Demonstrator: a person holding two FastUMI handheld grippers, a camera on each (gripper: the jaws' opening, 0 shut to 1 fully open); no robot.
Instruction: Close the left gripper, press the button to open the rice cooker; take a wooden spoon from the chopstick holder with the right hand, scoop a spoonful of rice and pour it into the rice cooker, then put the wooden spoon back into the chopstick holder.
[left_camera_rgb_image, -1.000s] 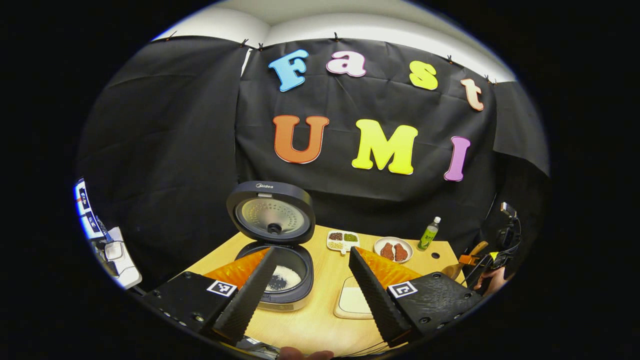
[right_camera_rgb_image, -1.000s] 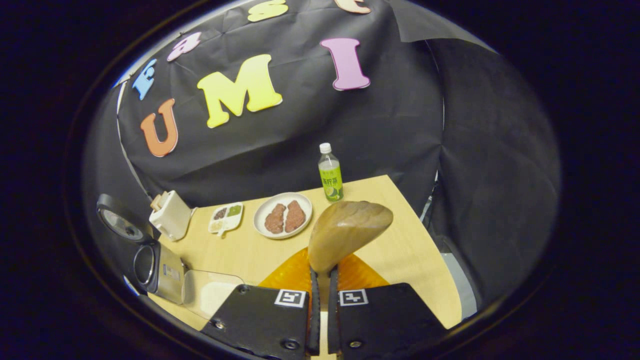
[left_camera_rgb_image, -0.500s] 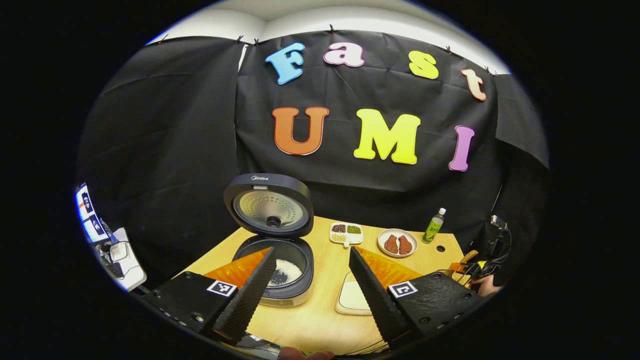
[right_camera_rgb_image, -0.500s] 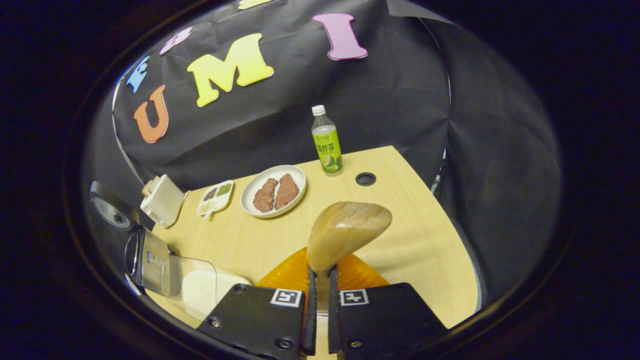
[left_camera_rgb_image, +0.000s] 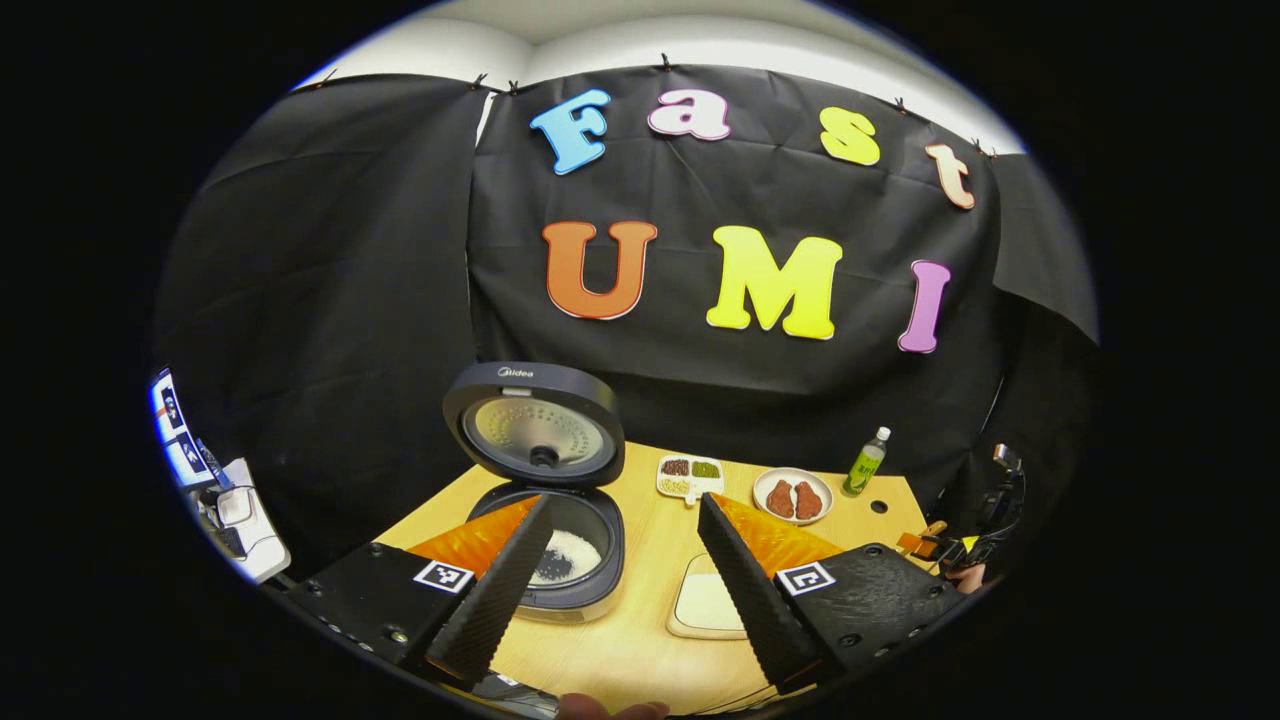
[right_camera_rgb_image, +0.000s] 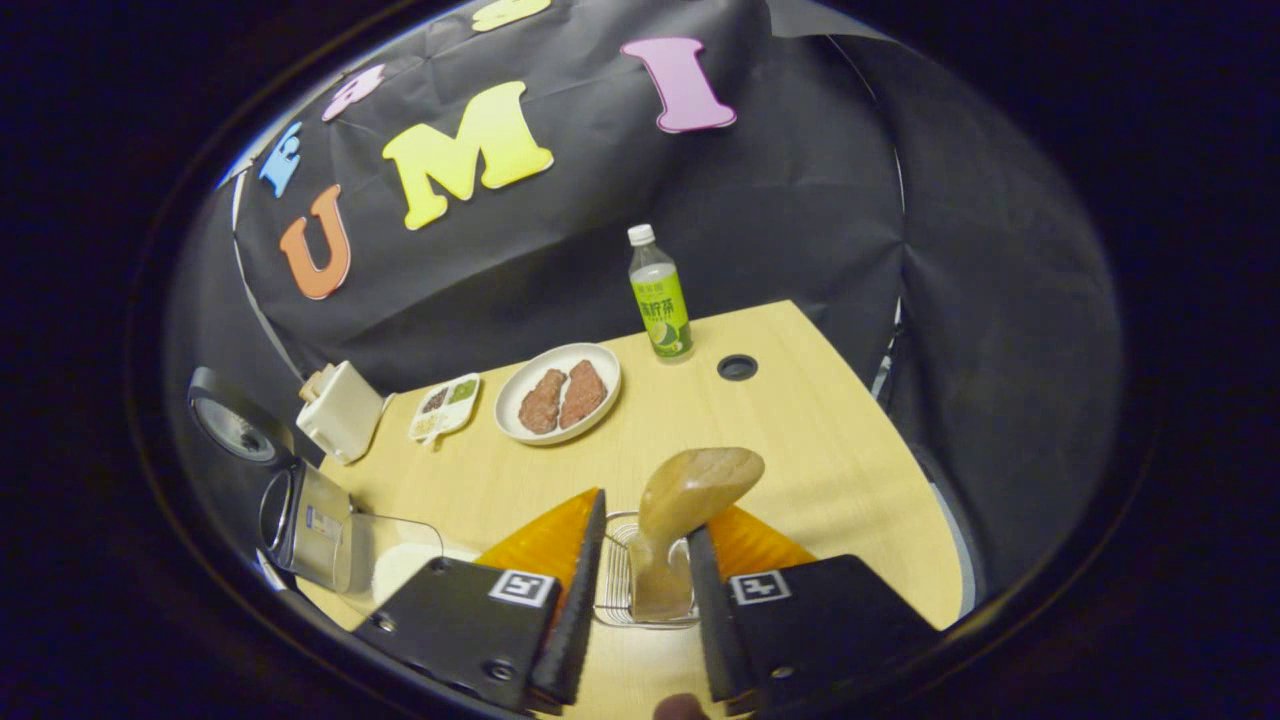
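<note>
The rice cooker (left_camera_rgb_image: 560, 575) stands with its lid (left_camera_rgb_image: 540, 428) up and white rice in the pot. My left gripper (left_camera_rgb_image: 620, 600) hovers in front of it, open and holding nothing. In the right gripper view the wooden spoon (right_camera_rgb_image: 692, 495) stands bowl-up in a wire chopstick holder (right_camera_rgb_image: 612, 575). My right gripper (right_camera_rgb_image: 640, 625) is open around the spoon's handle, with a gap on each side. The cooker (right_camera_rgb_image: 305, 520) also sits at the left edge of that view.
A clear box of rice (left_camera_rgb_image: 705, 603) lies right of the cooker. Farther back are a divided dish (right_camera_rgb_image: 445, 408), a plate of meat (right_camera_rgb_image: 560, 395), a green bottle (right_camera_rgb_image: 660, 300) and a white container (right_camera_rgb_image: 340, 410). A cable hole (right_camera_rgb_image: 737, 367) marks the table.
My right gripper lowered the spoon into the wire holder and opened, letting go of the handle. The left gripper has hardly moved.
</note>
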